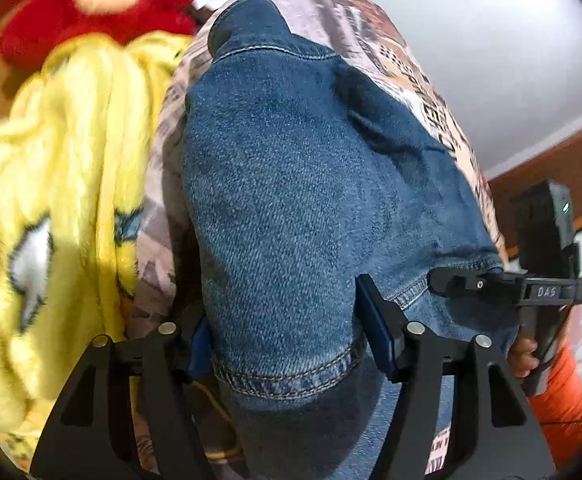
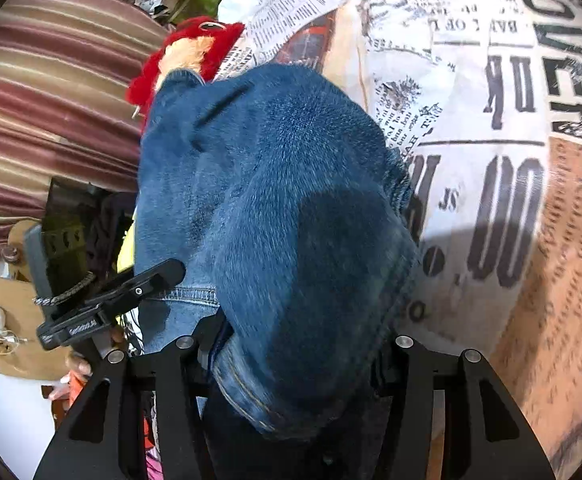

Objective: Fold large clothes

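Observation:
A pair of blue denim jeans (image 1: 291, 168) lies on a newspaper-print sheet (image 1: 375, 32). My left gripper (image 1: 287, 344) is shut on the jeans' stitched hem, with denim bunched between its fingers. My right gripper (image 2: 299, 360) is shut on another hemmed edge of the jeans (image 2: 283, 184), which drape forward over the printed sheet (image 2: 491, 160). Each gripper shows in the other's view: the right one at the jeans' right edge (image 1: 471, 284), the left one at their left edge (image 2: 131, 288).
A yellow plush toy (image 1: 51, 200) and a red plush toy (image 1: 91, 12) lie left of the jeans; the red plush (image 2: 183, 52) also shows behind them. A striped curtain (image 2: 51, 100) hangs at the left. A white wall (image 1: 491, 60) with wooden trim stands at the right.

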`<state>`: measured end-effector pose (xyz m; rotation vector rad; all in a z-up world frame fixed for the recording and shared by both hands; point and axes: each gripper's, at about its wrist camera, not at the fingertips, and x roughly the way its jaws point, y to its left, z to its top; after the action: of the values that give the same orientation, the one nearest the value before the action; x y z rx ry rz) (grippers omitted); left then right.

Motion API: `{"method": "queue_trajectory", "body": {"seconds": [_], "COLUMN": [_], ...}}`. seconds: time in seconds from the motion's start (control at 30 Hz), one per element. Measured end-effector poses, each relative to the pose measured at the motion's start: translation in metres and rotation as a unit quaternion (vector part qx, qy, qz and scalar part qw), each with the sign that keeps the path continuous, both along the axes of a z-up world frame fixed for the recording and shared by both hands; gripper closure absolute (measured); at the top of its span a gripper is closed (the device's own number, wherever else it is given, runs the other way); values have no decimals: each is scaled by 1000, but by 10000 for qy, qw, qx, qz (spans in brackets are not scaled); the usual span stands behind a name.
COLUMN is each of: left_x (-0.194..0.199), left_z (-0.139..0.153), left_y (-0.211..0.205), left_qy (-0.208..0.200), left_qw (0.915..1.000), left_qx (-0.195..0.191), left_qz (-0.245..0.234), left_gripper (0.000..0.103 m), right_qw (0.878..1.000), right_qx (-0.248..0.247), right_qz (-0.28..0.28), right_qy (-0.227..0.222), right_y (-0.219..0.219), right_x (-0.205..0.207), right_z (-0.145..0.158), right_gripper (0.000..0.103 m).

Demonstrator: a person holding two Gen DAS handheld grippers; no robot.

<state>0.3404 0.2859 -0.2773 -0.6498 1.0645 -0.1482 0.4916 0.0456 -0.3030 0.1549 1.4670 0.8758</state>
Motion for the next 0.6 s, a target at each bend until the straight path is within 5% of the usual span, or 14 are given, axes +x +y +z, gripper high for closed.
{"method": "queue_trajectory", "body": {"seconds": [0.13,0.27,0.47,0.6], "left_x": [-4,-10,-30,-42], "left_z": [-8,13,54,74], "left_y": [3,-9,-36,-53], "left_qy": [-11,-73,-507,-884], "left_qw": [9999,9972,9715,9612], "left_qx": [-46,743,2308,2600], "left_qz": [98,7,-168,-250], "left_gripper": [26,27,27,27], "right_qw": [9998,9992,9834,9736], "right_qx": [144,-144,-696,-524], "right_qz": [94,160,367,272], "right_qy": [77,-335,-1635,-2203], "right_y": [-4,-14,-33,-44], "right_x": [2,-13,-41,-60], "right_z": [-9,8,61,95], "right_gripper": [45,44,44,44]}}
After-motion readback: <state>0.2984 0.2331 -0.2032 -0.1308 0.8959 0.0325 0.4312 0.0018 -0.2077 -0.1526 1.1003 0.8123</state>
